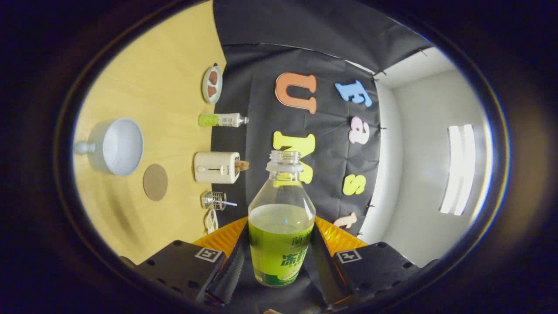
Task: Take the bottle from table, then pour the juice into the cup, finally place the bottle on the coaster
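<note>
Handheld two-finger gripper (279, 261): two black blocky finger carriages with round screw holes along the top faces, each carrying one square black-and-white fiducial marker tag. Behind them, ribbed orange-yellow plastic body panels angle inward on both sides. Long flat fingers (231, 270) slope forward from the carriages, inner faces ridged.

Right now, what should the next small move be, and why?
Probably carry the bottle toward the cup: the gripper is shut on it, it's uncapped with juice inside, and the cup sits apart beside the coaster.
</note>
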`<state>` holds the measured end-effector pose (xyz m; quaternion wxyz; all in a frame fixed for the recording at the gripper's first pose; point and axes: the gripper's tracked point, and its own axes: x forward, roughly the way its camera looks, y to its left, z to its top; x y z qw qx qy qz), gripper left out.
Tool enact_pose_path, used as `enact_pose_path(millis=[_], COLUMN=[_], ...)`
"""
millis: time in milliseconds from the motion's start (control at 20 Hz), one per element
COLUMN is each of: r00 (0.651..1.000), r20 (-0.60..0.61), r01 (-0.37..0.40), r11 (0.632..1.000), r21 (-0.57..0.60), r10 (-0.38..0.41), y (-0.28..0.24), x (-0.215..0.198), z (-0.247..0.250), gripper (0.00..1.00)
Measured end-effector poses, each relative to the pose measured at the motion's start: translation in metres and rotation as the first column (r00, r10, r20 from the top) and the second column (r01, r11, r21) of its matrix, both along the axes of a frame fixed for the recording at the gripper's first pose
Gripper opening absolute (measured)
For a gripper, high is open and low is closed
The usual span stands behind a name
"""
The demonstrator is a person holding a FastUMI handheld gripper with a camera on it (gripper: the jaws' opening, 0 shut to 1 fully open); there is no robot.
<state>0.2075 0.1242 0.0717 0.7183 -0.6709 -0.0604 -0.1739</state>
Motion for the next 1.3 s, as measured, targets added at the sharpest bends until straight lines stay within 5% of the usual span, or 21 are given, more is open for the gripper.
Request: enact_pose_path(millis=[150, 300, 500, 700, 750, 1200, 1300], r00=[0.997, 0.993, 0.982, 0.973, 0.97, 0.932, 0.925], r20=[-0.044, -0.031, -0.02, 0.0, 0.004, 0.078, 0.074], r01=[-0.046, -0.086, -0.113, -0.098, -0.1, -0.157, -0.157], r11=[0.969, 0.878, 0.658, 0.413, 0.379, 0.202, 0.198], r21=[0.242, 0.471, 0.745, 0.905, 0.92, 0.967, 0.968], r10=[0.058, 0.114, 0.19, 0.23, 0.245, 0.353, 0.372], y=[0.007, 0.012, 0.011, 0.004, 0.002, 0.011, 0.019], x=[0.001, -0.002, 0.0, 0.007, 0.01, 0.059, 0.071], z=[0.001, 0.008, 0.012, 0.018, 0.019, 0.001, -0.011], gripper=[0.8, 0.81, 0.8, 0.81, 0.81, 0.82, 0.82])
